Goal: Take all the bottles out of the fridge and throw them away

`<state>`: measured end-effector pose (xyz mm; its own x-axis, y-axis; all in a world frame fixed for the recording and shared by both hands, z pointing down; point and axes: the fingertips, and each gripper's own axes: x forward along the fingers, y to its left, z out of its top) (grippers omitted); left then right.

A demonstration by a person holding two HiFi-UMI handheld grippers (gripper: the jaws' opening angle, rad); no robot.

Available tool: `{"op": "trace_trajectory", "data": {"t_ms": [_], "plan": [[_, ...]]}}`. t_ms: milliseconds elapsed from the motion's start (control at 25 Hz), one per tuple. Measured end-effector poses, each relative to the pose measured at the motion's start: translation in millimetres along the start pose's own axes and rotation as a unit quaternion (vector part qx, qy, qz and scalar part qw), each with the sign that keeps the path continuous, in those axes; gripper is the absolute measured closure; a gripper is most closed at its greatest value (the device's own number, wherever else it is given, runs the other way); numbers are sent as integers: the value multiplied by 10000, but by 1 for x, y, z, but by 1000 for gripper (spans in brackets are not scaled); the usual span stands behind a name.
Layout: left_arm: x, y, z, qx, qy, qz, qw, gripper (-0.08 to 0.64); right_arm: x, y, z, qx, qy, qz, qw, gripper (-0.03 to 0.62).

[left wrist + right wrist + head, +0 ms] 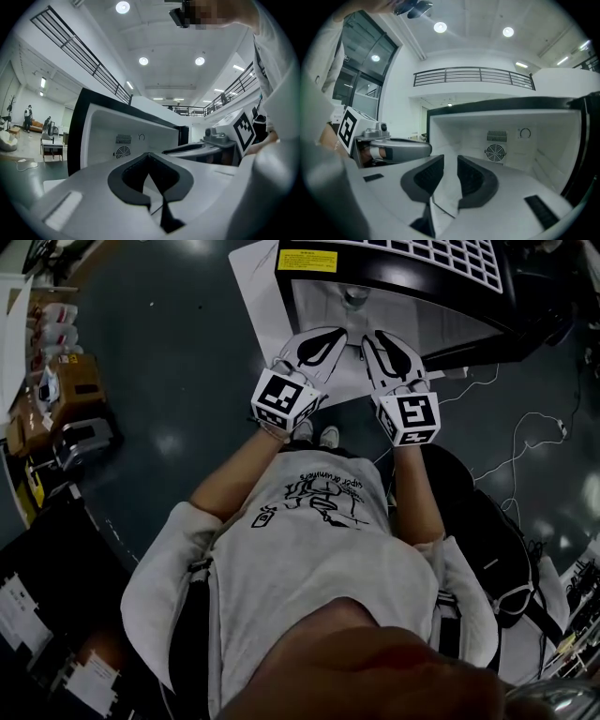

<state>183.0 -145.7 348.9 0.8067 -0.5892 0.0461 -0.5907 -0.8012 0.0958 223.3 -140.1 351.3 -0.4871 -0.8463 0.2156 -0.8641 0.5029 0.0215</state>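
The left hand-held gripper (149,155) is pointing its closed, empty jaws into the open fridge (543,140); beside it, the right hand-held gripper (450,161) is gaping narrowly, holding nothing.

Fridge (427,292) is black outside and plain white inside, with a yellow label (307,260) beside a white grid (422,254) on top. Left gripper (330,337) and right gripper (373,337) are pale grey with black pads (424,176), and each has a black-and-white marker cube (281,397). The tee (309,559) is light grey with black print, and the floor (178,362) is dark slate.
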Motion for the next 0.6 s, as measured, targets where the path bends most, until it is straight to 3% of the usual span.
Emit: {"op": "trace_trajectory", "data": {"t_ms": [600], "plan": [[37,36,-28,-81,-118,307,9994,551,52,-39,-35,-50,145,-102,9998,456]]}}
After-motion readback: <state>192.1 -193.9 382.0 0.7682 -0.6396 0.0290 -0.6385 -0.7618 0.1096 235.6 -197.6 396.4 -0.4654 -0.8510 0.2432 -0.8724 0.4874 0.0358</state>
